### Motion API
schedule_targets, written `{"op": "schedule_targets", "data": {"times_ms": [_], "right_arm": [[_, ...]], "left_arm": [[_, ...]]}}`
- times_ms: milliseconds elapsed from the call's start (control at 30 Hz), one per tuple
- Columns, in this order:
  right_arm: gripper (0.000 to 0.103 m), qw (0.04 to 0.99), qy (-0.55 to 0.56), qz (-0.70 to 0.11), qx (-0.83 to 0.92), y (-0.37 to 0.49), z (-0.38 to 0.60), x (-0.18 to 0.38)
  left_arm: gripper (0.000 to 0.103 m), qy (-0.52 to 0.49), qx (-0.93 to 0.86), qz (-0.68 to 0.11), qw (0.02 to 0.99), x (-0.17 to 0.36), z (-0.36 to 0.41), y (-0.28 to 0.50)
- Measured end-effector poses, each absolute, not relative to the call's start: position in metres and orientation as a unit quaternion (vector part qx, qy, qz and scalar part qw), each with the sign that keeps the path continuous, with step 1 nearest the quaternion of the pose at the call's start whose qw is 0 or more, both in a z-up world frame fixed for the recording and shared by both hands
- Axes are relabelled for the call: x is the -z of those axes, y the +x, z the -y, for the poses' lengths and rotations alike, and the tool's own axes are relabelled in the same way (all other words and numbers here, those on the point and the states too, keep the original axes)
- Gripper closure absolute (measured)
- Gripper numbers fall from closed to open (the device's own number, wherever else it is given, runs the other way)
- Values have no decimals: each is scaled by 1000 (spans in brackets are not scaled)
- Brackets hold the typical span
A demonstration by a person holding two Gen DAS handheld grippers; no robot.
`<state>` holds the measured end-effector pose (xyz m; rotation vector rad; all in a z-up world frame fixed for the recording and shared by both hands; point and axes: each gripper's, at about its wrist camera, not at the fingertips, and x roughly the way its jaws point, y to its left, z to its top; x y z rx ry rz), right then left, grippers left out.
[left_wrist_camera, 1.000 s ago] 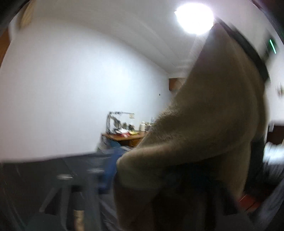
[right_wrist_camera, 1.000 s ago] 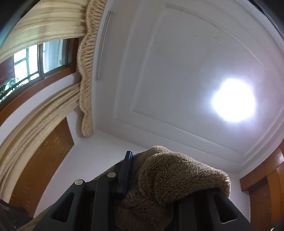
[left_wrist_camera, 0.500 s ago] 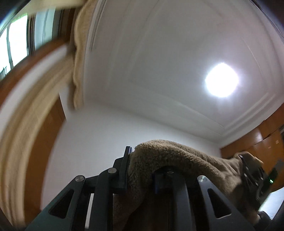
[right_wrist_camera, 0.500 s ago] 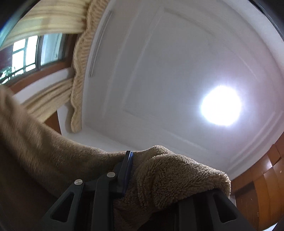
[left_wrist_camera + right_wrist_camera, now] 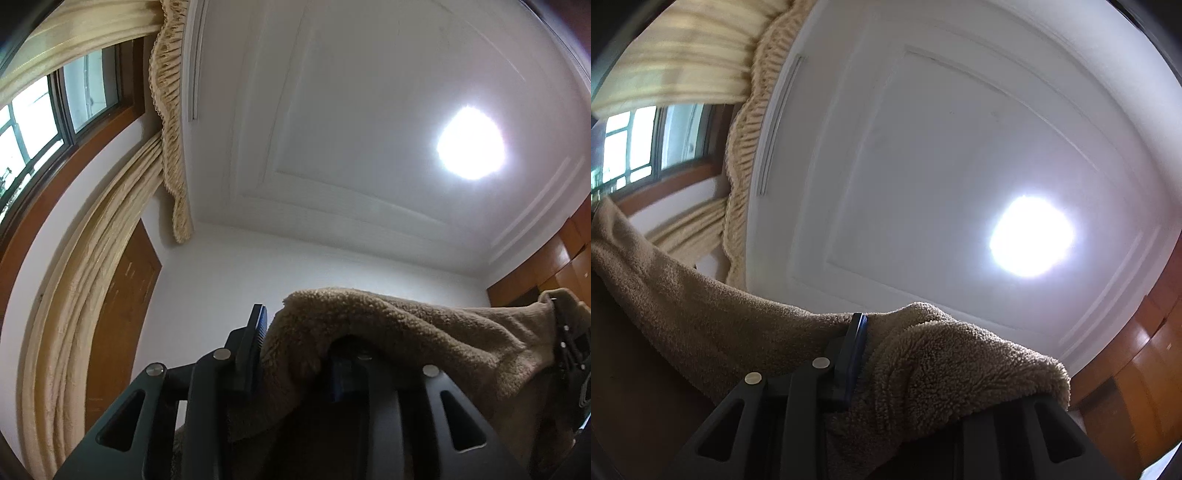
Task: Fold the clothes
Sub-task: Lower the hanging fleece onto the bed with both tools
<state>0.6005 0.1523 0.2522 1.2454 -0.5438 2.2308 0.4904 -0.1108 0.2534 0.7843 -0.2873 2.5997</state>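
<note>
1. Left gripper [image 5: 295, 354]: pointed up toward the ceiling; its jaws are closed tight on a bunched edge of the brown fleece garment [image 5: 424, 332], which fills the gap between them and spills over the right finger.
2. Garment, left wrist view: from the left gripper it stretches toward 3 o'clock, where its far edge meets the right gripper [image 5: 570, 343], seen small at the frame's right margin.
3. Right gripper [image 5: 923, 369]: also aimed upward; its jaws are clamped on a thick fold of the same garment [image 5: 942, 362], the pile covering the right finger entirely and leaving only the blue-edged left pad visible.
4. Garment, right wrist view: a long band runs from the jaws toward 9 o'clock and leaves the frame at the left edge, held taut in the air between the two grippers.
5. Ceiling [image 5: 351, 110]: white, with recessed panel mouldings.
6. Ceiling lamp [image 5: 471, 144]: round and glaring, at about 2 o'clock in the left wrist view.
7. Curtains [image 5: 92, 258]: cream, with a ruffled pelmet, at 9 to 11 o'clock.
8. Window [image 5: 44, 114]: wood-framed, bright with daylight, beside the curtains.
9. Wooden wardrobe [image 5: 1145, 369]: orange-brown panels at 4 o'clock in the right wrist view.
</note>
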Motion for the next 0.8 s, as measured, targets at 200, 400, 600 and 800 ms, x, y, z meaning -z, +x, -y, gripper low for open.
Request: {"op": "schedule_targets", "data": {"times_ms": [200,400,600,800], "right_arm": [[76,268,439,202,-833,575,-154,-238],[76,247,364,182,-879,520,-175,-230],[76,230,264,173,-921,430,-204,-219],[76,192,123,137,-964,323,-245,-197]], "left_arm": [[62,253,-947,88,178,-242,100,459],[60,166,-969,75,168,-241,80,384],[60,68,-986,70,132,-223,57,276],[60,-37,-990,70,114,-185,39,173]]}}
